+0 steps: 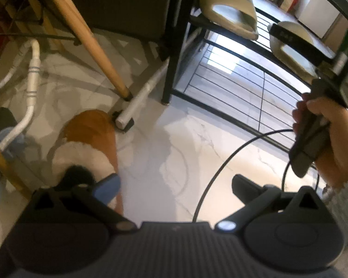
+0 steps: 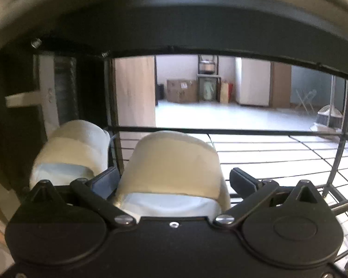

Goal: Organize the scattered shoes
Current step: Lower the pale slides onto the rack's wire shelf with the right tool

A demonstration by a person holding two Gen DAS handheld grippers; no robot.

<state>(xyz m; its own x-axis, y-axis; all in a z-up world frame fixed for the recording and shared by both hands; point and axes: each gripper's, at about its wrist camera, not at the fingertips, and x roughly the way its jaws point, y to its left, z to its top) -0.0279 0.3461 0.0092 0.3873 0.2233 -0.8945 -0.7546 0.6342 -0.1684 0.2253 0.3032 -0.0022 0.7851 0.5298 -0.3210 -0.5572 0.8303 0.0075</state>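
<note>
Right gripper (image 2: 174, 180), jaws spread around a cream slipper (image 2: 174, 162) on the rack shelf (image 2: 278, 153), seems mid-placement beside its mate (image 2: 74, 148). Left gripper (image 1: 174, 185) hangs open over the floor; next, I judge, it must reach the brown furry slipper (image 1: 90, 139).

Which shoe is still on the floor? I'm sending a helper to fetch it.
Start at the black wire shoe rack; left of its corner post, wooden chair legs reach the marble floor. The brown slipper lies there, furry white inside, unlike the two cream slides on the rack.

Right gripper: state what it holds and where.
The right gripper straddles a cream slipper at its sides on the rack; contact cannot be told.
</note>
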